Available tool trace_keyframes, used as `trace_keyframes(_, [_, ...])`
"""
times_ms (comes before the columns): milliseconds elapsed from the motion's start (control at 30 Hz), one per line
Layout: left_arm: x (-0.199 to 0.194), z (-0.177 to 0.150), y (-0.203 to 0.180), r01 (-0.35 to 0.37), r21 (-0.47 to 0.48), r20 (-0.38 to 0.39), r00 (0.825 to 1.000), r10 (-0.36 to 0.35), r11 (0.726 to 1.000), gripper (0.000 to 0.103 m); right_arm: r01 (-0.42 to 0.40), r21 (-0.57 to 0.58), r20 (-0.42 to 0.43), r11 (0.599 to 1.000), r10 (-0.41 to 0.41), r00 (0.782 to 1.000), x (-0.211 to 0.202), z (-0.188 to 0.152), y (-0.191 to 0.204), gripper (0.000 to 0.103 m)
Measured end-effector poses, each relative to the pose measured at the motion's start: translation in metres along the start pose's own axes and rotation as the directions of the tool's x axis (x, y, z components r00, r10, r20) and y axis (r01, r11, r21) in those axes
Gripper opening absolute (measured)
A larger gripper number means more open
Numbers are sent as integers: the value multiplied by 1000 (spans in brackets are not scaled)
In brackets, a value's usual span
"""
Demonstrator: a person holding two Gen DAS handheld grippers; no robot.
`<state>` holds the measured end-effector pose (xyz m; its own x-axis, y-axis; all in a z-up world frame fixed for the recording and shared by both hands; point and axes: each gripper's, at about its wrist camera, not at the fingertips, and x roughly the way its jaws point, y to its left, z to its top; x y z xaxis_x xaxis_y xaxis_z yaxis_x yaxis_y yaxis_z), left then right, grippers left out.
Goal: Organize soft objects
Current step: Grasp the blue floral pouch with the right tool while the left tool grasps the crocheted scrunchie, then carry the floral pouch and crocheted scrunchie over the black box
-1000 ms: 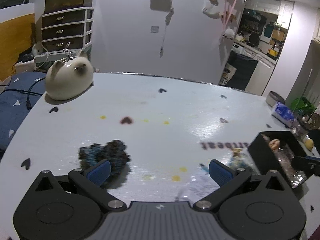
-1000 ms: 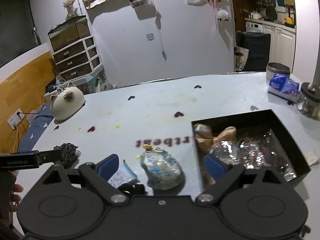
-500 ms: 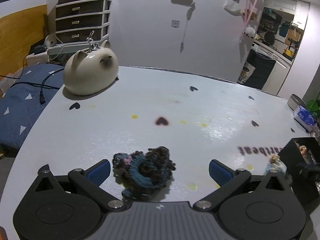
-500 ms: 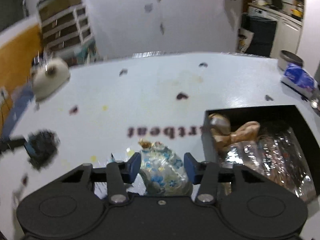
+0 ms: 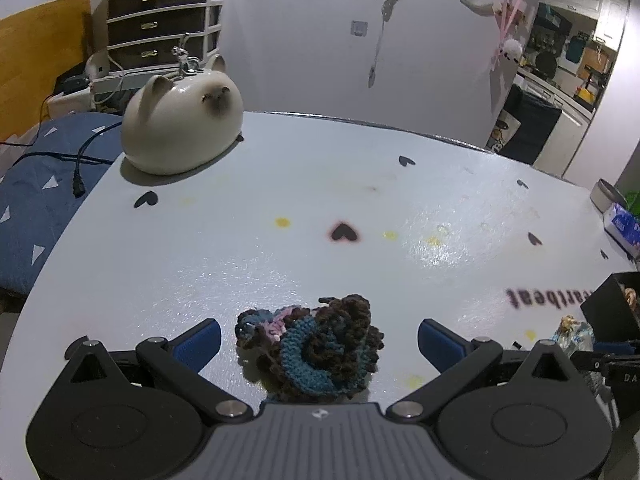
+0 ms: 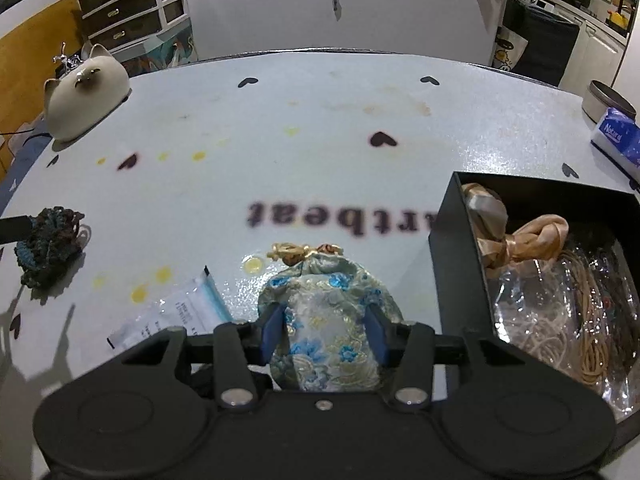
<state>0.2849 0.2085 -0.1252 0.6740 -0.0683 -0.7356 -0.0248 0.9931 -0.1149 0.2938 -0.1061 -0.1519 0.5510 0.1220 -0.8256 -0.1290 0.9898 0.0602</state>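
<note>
A pale bench printed with small dark hearts and yellow dots fills both views, a white wall and a chest of drawers behind it. The right gripper has its blue pads pressed into the sides of a brocade pouch, which sits on the bench just left of a black box; the jaws closed in within the last second. The pouch's near end is hidden under the gripper body. The box holds ribbon bows and crinkled plastic, its right side cut off. A small packet lies left of the pouch. The left gripper stands spread wide, its pads apart from the crocheted scrunchie lying between them. A cat-shaped ceramic sits at the far left.
</note>
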Motion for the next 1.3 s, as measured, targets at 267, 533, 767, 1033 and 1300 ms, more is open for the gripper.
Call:
trace_keyframes(267, [21, 2, -3, 9, 41, -47, 999, -7, 999, 92, 1, 0, 1, 1000, -1, 1000, 0, 0, 0, 40])
trace_keyframes(533, [37, 2, 7, 38, -31, -119, 992, -41, 999, 65, -4, -7, 36, 1000, 4, 999, -16, -8, 7, 25])
trace_keyframes(767, [27, 0, 5, 52, -42, -104, 993, -56, 998, 53, -41, 4, 48, 999, 41, 998, -28, -16, 13, 17])
trace_keyframes(1033, [8, -7, -3, 94, -60, -96, 990, -100, 994, 51, -73, 10, 77, 997, 72, 994, -44, -19, 16, 16])
trace_keyframes(1300, [-29, -9, -16, 146, -110, -24, 988, -150, 983, 51, -124, 0, 150, 992, 122, 981, -72, -19, 14, 16])
